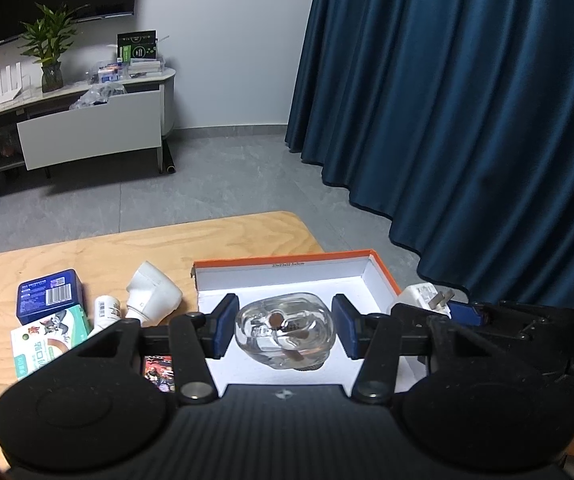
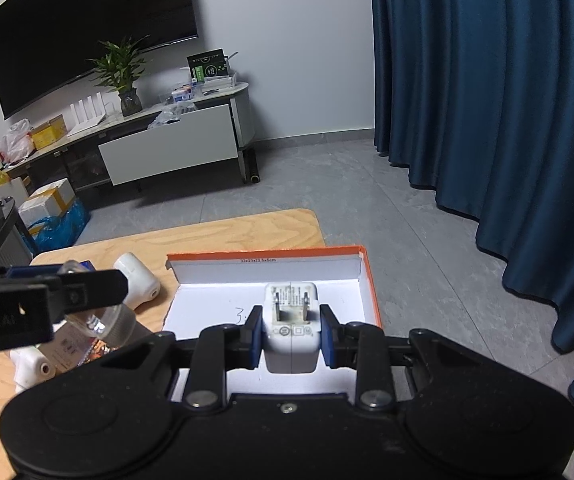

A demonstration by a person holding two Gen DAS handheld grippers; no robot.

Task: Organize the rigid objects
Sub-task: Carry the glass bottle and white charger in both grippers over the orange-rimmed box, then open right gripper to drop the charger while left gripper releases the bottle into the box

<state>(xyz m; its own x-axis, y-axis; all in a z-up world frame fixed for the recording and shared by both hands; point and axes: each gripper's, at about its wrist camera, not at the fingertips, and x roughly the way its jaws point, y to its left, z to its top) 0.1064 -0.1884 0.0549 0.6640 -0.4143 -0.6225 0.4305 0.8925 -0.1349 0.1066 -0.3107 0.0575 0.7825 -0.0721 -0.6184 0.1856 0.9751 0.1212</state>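
Left gripper (image 1: 283,328) clamps a clear glass bottle (image 1: 283,330), brown bits inside, over the orange-rimmed box (image 1: 383,276) at the tabletop's right edge. Right gripper (image 2: 292,332) pinches a white two-prong charger (image 2: 292,320) above the box; label print unreadable.

Your box (image 1: 381,276) sits at the table's (image 1: 215,240) right end. Left of it lie a thermometer (image 1: 153,292), a small bottle (image 1: 107,310), a tin (image 1: 49,294) and a carton (image 1: 49,338). Behind stands the cabinet (image 2: 167,148); the curtain (image 2: 487,100) hangs to the right.
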